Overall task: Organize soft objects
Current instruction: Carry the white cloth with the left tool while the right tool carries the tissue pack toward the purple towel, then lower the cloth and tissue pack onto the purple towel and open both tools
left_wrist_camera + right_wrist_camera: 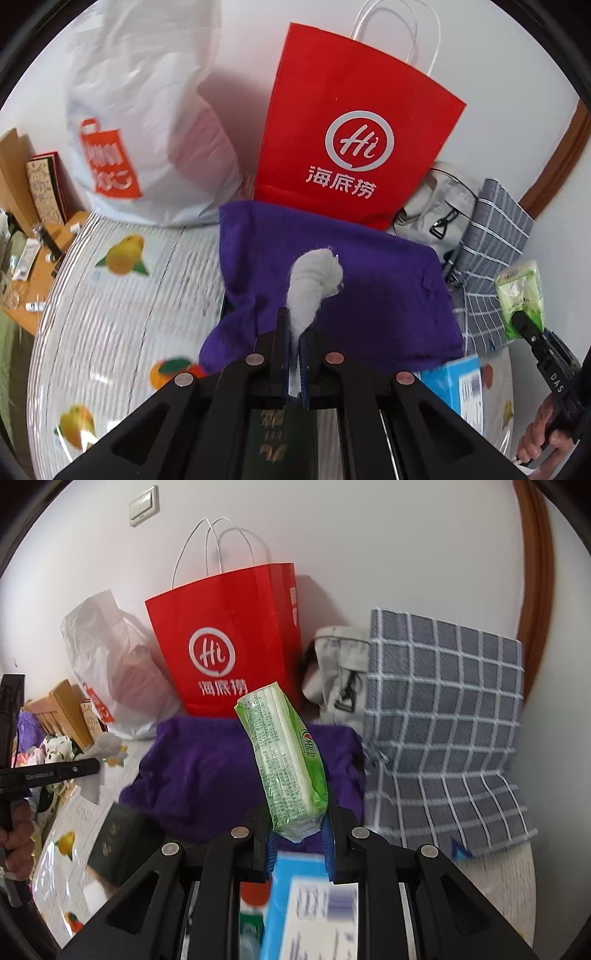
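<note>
A: What is the left tool (295, 328) pinching?
B: A fluffy white cloth (314, 284), bunched into a soft roll above the fuzzy purple towel (369, 288).
A: And the right tool (297, 830)?
B: Clamped on a crinkly green tissue pack (288, 760), a slim block, above the same towel on the fruit-printed tabletop (122, 314), before a stiff red paper bag (229, 638).

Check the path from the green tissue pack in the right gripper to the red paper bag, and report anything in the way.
Nothing visible blocks it. The right gripper holds the green tissue pack above the purple cloth, which lies flat in front of the red paper bag. Whether the bag's mouth is open cannot be seen.
</note>
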Demonstrator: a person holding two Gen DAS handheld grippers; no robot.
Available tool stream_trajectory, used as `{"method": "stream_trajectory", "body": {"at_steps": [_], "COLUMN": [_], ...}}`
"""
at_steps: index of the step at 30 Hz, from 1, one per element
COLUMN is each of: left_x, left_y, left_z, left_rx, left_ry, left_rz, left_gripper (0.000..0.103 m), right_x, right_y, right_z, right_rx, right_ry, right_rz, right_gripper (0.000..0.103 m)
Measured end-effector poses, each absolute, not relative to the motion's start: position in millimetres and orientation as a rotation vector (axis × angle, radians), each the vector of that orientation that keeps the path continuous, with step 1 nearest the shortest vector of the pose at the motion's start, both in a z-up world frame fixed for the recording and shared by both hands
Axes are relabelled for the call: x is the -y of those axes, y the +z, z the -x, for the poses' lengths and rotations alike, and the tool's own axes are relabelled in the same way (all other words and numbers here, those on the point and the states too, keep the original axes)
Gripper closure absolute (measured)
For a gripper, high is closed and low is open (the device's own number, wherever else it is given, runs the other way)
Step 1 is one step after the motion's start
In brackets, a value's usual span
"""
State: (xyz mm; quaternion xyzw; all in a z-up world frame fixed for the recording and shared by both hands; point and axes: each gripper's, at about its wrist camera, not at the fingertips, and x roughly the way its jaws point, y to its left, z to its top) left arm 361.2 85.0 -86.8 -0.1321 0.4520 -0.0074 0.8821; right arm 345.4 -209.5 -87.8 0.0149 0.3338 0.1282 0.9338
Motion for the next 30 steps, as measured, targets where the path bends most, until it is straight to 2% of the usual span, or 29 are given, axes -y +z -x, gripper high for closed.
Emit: {"method": "stream_trajectory", "body": {"at_steps": [8, 13, 30], "left_x": [-78.0, -75.5, -82.6], "left_y": [-101.6, -121.0, -168.0], "left_z": [-417.9, -448.4, -480.5], "left_rx": [-0.956, -0.996, -1.097], "left_ry": [-0.024, -0.027, -0.025], "left_rz": [0.308, 0.318, 0.324], "left_gripper": [0.098, 0.098, 0.098], "right_x": [192.6, 189.6, 197.4], "right_y": [-90.5, -114.3, -183.1], "right_z": [-406.9, -440.4, -483.2], "right_rx": [-0.690, -0.729, -0.908], "right_ry": [0.273, 0.284, 0.266], "right_rz": [-0.025, -0.042, -0.024], "right_gripper": [0.083, 0.083, 0.083]}}
